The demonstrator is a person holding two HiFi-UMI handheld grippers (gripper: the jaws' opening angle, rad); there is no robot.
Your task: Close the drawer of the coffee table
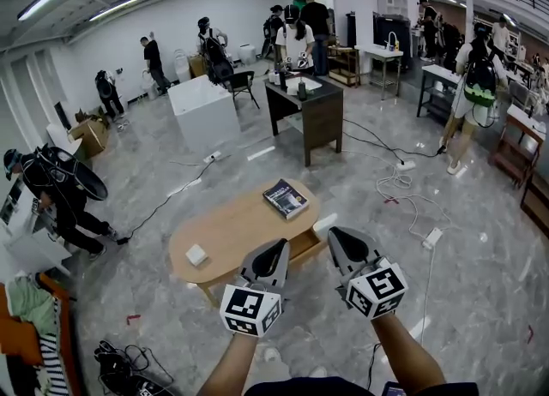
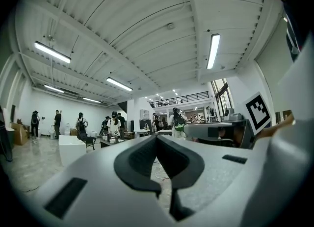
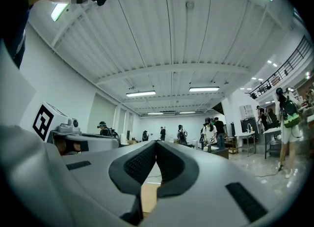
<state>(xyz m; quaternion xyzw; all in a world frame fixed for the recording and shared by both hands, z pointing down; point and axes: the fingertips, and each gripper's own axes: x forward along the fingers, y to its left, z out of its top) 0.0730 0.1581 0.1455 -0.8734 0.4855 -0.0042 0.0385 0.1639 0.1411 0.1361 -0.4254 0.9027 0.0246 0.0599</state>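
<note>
The oval wooden coffee table [image 1: 232, 233] stands on the grey floor just beyond both grippers. A dark book [image 1: 286, 198] and a small white box [image 1: 196, 255] lie on its top. A pale part [image 1: 324, 225] juts out at the table's near right end; the grippers hide the rest of that side. My left gripper [image 1: 274, 247] and right gripper [image 1: 337, 235] hover side by side over the near edge, touching nothing. In each gripper view the tips of the left gripper [image 2: 157, 136] and right gripper [image 3: 156, 142] meet, shut and empty, aimed level across the room.
A dark desk [image 1: 310, 103] and a white cabinet [image 1: 203, 111] stand farther back. Cables [image 1: 403, 184] and a power strip [image 1: 431, 237] lie on the floor to the right. A person [image 1: 60, 197] crouches at the left; several others stand around the room.
</note>
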